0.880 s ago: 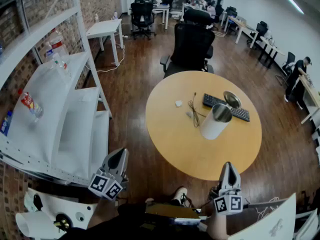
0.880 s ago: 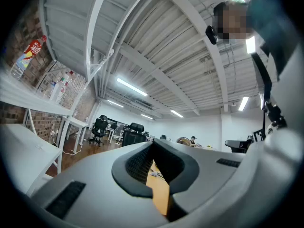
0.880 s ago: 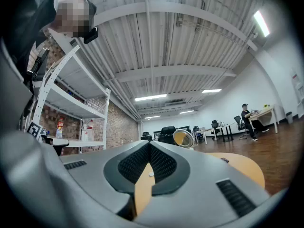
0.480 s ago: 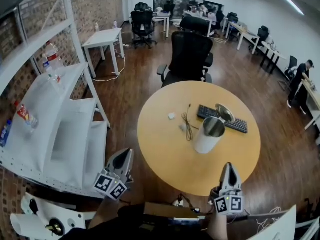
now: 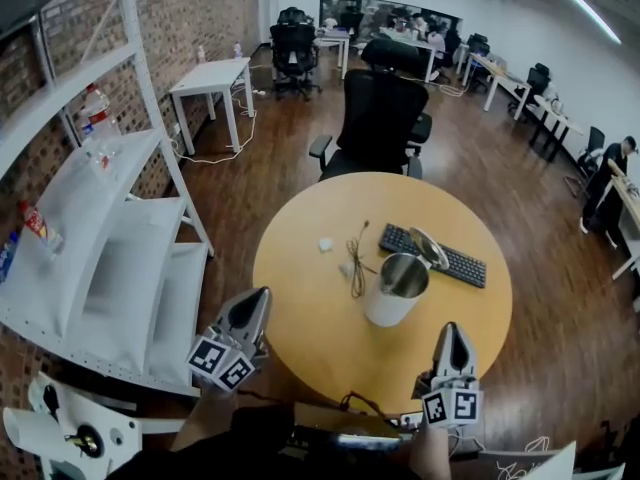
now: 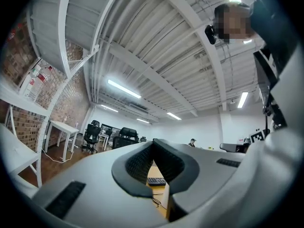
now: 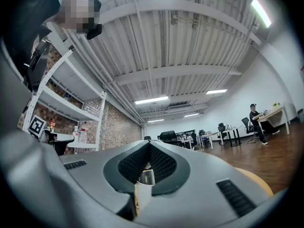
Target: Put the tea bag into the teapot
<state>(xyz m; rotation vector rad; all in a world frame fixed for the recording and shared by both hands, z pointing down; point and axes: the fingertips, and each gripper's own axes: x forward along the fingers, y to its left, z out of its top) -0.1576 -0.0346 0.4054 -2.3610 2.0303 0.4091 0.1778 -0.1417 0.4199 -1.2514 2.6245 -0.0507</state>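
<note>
- On worktop (image 5: 300,318): teapot (image 5: 393,290) near middle, keyboard (image 5: 447,259) behind and right, lid (image 5: 428,249) at keyboard's left end.
- Left of teapot: cable (image 5: 356,266), then 1 small item (image 5: 325,245).
- Behind worktop: chair (image 5: 385,118).
- Far left: shelves (image 5: 110,238).

White teapot (image 5: 385,308); yellow table (image 5: 300,303); black keyboard (image 5: 455,262); black chair (image 5: 380,118); red brick wall (image 5: 200,8).

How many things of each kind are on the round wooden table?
White cylindrical teapot with open metal lid: 1
Black keyboard: 1
Thin dark cable: 1
Small white piece: 1
Total: 4; a pale speck by the cable is too small to tell.
</note>
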